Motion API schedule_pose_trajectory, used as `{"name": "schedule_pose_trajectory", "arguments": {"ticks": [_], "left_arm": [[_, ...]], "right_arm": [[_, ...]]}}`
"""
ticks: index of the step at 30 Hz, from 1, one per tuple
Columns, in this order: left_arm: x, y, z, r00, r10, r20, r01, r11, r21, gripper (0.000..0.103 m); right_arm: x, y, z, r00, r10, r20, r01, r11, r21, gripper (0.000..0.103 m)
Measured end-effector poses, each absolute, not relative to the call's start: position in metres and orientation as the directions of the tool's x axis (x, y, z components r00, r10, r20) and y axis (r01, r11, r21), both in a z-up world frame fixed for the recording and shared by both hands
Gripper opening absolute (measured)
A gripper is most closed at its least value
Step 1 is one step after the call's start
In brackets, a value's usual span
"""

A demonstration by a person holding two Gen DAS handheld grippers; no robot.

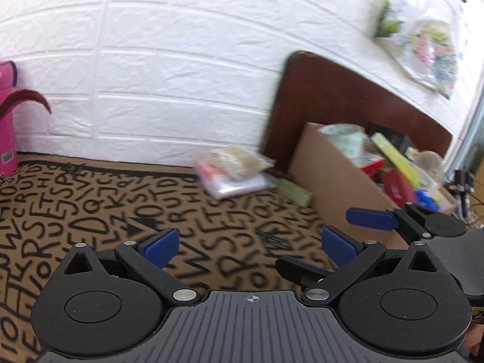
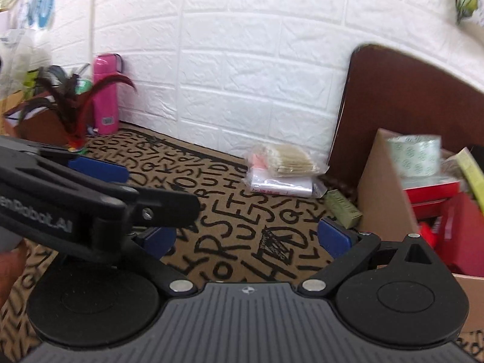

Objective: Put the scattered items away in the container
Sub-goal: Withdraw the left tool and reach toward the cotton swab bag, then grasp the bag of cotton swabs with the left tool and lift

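Far left, a pink bottle (image 2: 105, 93) and a feathered shuttlecock (image 2: 75, 121) stand against the white brick wall (image 2: 242, 60), well clear of the action. Next, the left tool (image 1: 246, 243) hangs above the letter-printed tabletop (image 1: 90, 211), blue pads apart and gripping nothing. The right tool (image 2: 246, 237) is alongside it, also spread wide and empty; both look poised for a pickup. Ahead of them at the wall lie the clear plastic packets (image 2: 282, 171), stacked, and just to their right a small green box (image 2: 343, 208) nearly touching the cardboard box (image 2: 384, 199). These seem to be the strays left to tidy. The container at far right is already crowded, a tape roll (image 2: 416, 157) perched on top, so finding room may be the snag.
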State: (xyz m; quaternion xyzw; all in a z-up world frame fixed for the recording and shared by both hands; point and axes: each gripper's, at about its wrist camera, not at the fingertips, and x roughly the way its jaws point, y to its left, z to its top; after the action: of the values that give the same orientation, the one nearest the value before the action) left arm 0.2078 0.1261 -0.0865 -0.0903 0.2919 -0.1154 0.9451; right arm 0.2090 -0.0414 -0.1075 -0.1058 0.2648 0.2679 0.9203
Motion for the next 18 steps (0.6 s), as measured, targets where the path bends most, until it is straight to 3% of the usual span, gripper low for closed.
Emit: {"name": "schedule_pose_trajectory", "arguments": {"ticks": [7, 14, 18], "left_arm": [[0.266, 0.137, -0.108, 0.780, -0.233, -0.581, 0.148, 0.971, -0.189, 0.103], [0.328, 0.133, -0.124, 0.764, -0.268, -0.588, 0.204, 0.963, -0.174, 0.103], [0.359, 0.132, -0.137, 0.754, -0.289, -0.589, 0.245, 0.957, -0.156, 0.096]], "right_arm": [[0.264, -0.031, -0.142, 0.707, 0.394, -0.587, -0.477, 0.879, 0.016, 0.100], [0.310, -0.024, -0.174, 0.720, 0.352, -0.598, -0.461, 0.887, -0.034, 0.100], [0.334, -0.024, -0.183, 0.733, 0.358, -0.579, -0.431, 0.902, 0.013, 0.100]]}}
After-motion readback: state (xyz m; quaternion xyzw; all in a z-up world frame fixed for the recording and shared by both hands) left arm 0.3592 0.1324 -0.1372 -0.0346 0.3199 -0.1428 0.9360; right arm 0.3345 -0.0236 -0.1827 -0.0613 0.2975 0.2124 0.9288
